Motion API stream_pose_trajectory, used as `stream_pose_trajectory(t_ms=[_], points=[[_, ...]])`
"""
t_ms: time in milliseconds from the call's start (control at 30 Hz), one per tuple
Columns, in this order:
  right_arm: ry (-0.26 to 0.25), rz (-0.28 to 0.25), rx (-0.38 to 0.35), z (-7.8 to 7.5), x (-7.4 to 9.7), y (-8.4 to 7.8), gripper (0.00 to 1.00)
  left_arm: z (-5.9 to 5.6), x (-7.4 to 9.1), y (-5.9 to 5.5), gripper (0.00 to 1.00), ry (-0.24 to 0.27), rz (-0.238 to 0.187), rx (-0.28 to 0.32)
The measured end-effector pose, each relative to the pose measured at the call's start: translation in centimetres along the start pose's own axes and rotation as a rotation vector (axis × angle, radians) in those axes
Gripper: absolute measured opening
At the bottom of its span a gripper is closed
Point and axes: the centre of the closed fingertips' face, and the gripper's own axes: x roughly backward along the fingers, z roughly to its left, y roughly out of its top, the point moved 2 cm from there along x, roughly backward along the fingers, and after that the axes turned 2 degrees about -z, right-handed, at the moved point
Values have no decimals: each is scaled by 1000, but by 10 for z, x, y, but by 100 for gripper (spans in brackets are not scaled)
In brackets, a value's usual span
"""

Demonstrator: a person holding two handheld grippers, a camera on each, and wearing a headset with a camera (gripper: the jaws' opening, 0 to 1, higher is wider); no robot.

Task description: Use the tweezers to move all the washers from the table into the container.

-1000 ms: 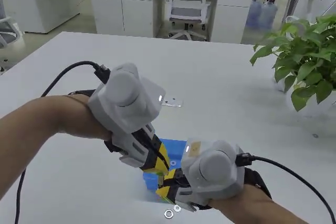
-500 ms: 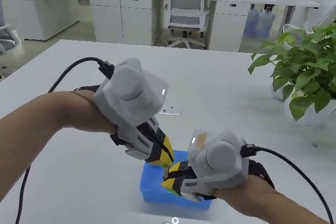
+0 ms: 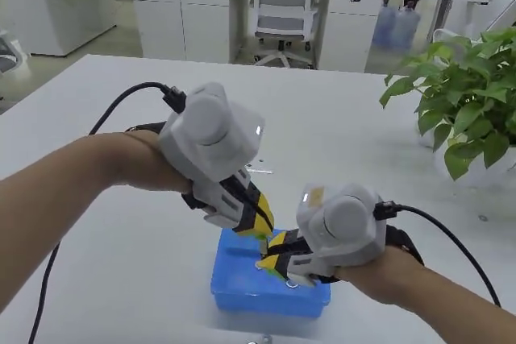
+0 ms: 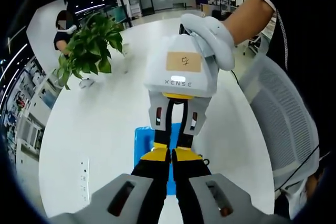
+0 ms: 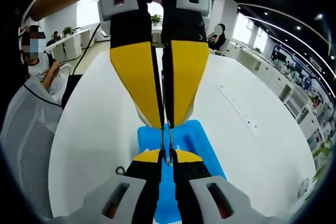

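A blue container (image 3: 242,288) sits on the white table (image 3: 363,142). My left gripper (image 3: 264,231) and right gripper (image 3: 270,263) meet tip to tip just above it. Thin metal tweezers (image 5: 166,142) run from between my right gripper's (image 5: 167,157) yellow jaws up into the left gripper's closed jaws. Both look shut on the tweezers. The left gripper view has its own jaws (image 4: 170,155) pressed together, facing the right gripper, with the container (image 4: 140,140) below. One washer (image 5: 120,170) lies on the table beside the container. Small washers (image 3: 262,338) lie in front of it.
A potted plant (image 3: 459,102) stands at the table's right edge. A small flat white strip (image 3: 260,171) lies beyond the grippers. Cables trail from both grippers across the table. Office chair (image 3: 282,14) and cabinets stand behind the table.
Both grippers, still tip to tip, have moved from near the washers at the container's front edge to above its middle. The head camera has tilted too.
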Motion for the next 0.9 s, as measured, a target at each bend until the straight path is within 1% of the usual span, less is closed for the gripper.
stream_pose_trajectory(t_ms=[200, 300, 533, 733, 900], points=[[3, 3, -6, -7, -8, -10, 9, 7, -9, -9, 6, 4, 6, 6], [13, 7, -5, -10, -15, -17, 9, 10, -14, -17, 6, 3, 10, 16], [33, 17, -10, -13, -24, -30, 9, 15, -26, -31, 6, -1, 14, 40], [44, 26, -15, -14, -30, -38, 9, 18, -34, -38, 6, -6, 17, 48], [47, 34, -16, -16, -34, -42, 9, 18, -38, -41, 6, -7, 19, 49]])
